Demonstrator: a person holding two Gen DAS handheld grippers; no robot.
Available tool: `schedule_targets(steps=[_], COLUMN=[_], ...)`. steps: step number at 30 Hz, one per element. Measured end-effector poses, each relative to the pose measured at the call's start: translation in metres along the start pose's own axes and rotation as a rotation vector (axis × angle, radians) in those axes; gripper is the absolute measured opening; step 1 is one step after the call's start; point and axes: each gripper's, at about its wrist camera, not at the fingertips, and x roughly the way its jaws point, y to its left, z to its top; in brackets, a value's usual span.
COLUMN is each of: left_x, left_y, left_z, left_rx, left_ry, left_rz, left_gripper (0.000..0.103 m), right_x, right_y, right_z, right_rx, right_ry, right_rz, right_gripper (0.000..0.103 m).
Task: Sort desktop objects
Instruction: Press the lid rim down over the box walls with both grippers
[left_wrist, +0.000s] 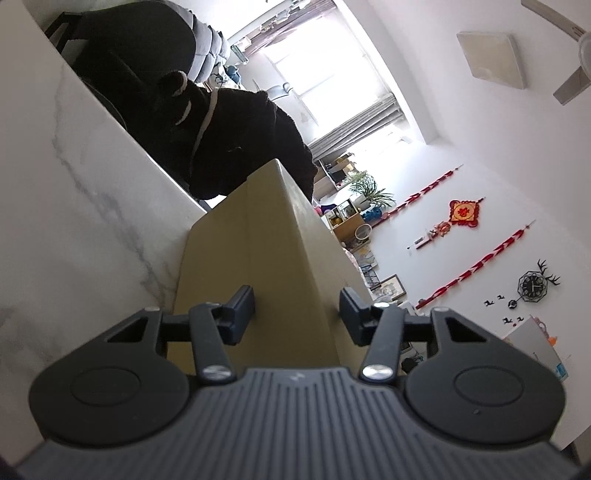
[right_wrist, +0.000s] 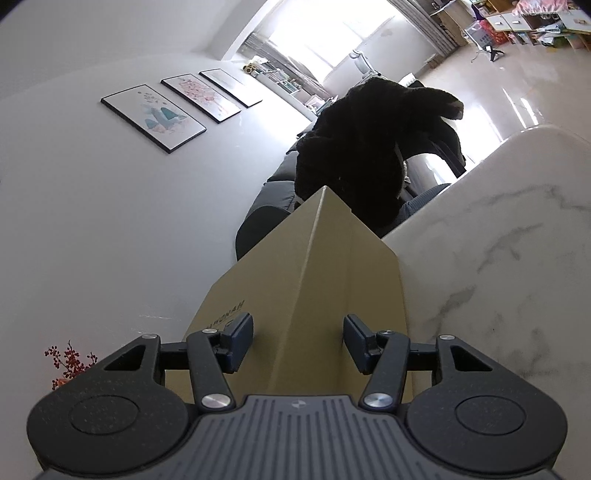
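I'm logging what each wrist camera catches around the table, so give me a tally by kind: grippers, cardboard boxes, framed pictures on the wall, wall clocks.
Grippers: 2, left gripper and right gripper
Cardboard boxes: 1, cardboard box
Framed pictures: 3, framed pictures
Wall clocks: 1, wall clock
Total: 7

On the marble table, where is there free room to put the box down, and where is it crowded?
The marble table lies bare between the cardboard box and its far edge, where a black jacket hangs behind. The right wrist view also shows bare marble beside the box. It is tight only near each gripper, left gripper and right gripper.
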Motion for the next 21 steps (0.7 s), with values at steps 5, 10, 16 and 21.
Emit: schedule_targets(steps=[5, 10, 16, 21], left_x=[0.0, -0.001, -0.006, -0.003], left_y=[0.003, -0.003, -0.031, -0.057], left_z=[-0.005, -0.006, 0.006, 0.004], left_rx=[0.022, 0.105, 0.267, 0.395], left_ry=[-0.011, -0.02, -0.073, -0.074], left_rz=[0.021, 0.062, 0.141, 0.12], left_gripper=[0.049, 0.049, 0.055, 0.059], right_x=[0.001, 0.006, 0.007, 0.007], right_y=[0.012, 0.019, 0.036, 0.07], right_z=[-0.003, -0.003, 0.004, -0.004], right_rx=[-0.067, -0.104, -0.175, -0.328], right_ry=[0.005, 0.008, -0.038, -0.079], right_rz=[-0.042, -0.073, -0.14, -0.168], right_gripper=[0.058, 0.059, 0.06, 0.06])
